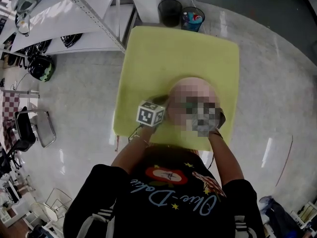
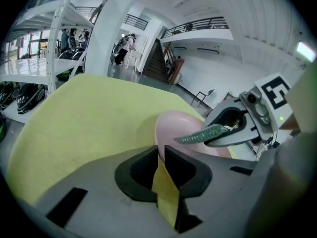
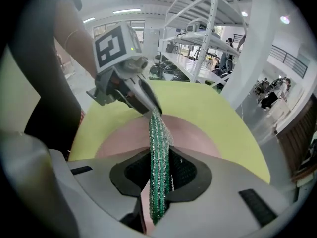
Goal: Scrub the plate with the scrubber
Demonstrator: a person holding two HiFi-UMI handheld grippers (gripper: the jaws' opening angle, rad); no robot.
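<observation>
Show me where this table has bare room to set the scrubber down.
Free: the wide table stretch between the black cup, the cup beside it at the far edge, and the plate. Crowded: the near edge, where the left gripper pinches the plate's rim and the right gripper holds the scrubber by it.

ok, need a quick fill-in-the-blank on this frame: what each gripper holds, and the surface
1. The right hand-held gripper is shut on a ____ scrubber.
2. The left hand-held gripper is shut on the rim of a ____ plate.
3. Both are over a ____ table.
Missing words: green; pink; yellow.
</observation>
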